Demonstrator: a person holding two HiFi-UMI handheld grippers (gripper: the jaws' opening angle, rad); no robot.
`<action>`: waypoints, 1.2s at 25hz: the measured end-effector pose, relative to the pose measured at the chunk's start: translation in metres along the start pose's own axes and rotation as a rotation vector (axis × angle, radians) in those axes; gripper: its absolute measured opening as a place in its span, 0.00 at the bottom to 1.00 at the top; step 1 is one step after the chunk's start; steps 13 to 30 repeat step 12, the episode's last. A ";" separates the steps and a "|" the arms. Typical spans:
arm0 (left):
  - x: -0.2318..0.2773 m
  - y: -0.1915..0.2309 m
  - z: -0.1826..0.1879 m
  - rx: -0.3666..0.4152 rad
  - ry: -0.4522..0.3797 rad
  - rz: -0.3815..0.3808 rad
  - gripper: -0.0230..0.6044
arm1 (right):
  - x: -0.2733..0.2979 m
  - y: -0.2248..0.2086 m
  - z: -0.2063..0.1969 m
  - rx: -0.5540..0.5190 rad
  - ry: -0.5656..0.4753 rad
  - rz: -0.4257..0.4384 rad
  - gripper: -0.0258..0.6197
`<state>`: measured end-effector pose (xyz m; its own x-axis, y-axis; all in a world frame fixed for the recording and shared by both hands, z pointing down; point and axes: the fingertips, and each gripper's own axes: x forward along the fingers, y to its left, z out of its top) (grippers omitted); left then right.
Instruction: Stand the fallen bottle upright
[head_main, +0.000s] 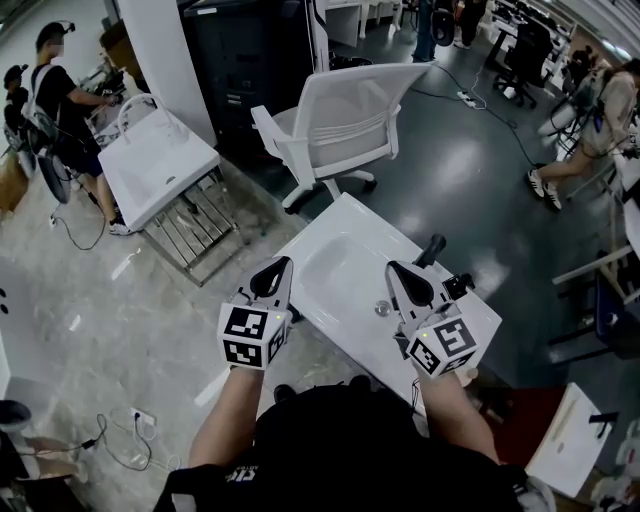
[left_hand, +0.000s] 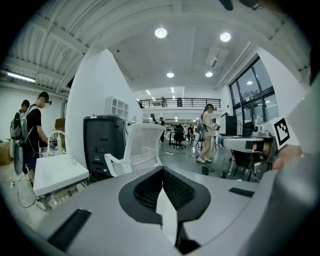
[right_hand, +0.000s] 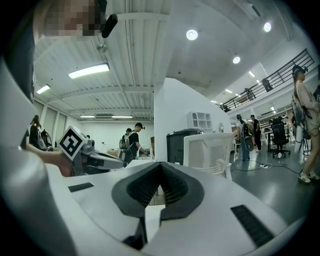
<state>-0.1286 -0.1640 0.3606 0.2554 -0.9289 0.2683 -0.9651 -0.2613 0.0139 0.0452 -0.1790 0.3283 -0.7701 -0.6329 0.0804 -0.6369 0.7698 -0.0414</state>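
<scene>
No bottle shows in any view. In the head view both grippers hover level over a white sink basin (head_main: 340, 262), each with its marker cube toward me. My left gripper (head_main: 272, 276) is over the basin's left rim and my right gripper (head_main: 408, 284) over its right side, near the round drain (head_main: 383, 308) and a black faucet (head_main: 431, 249). In the left gripper view the left gripper (left_hand: 162, 175) has its black pads meeting, with nothing between them. The right gripper (right_hand: 160, 170) in its own view is shut and empty too.
A white mesh chair (head_main: 340, 120) stands just beyond the basin. A second white sink (head_main: 150, 165) on a metal rack sits at the far left, where a person (head_main: 62, 110) works. Cables lie on the floor at the left, and other people walk at the far right.
</scene>
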 end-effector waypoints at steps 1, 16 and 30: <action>-0.001 -0.001 0.000 0.000 0.001 -0.001 0.06 | -0.001 0.000 0.000 0.001 -0.001 0.001 0.06; -0.005 -0.013 -0.003 -0.002 0.007 -0.016 0.06 | -0.015 0.000 -0.006 0.021 -0.004 0.011 0.06; -0.005 -0.013 -0.003 -0.002 0.007 -0.016 0.06 | -0.015 0.000 -0.006 0.021 -0.004 0.011 0.06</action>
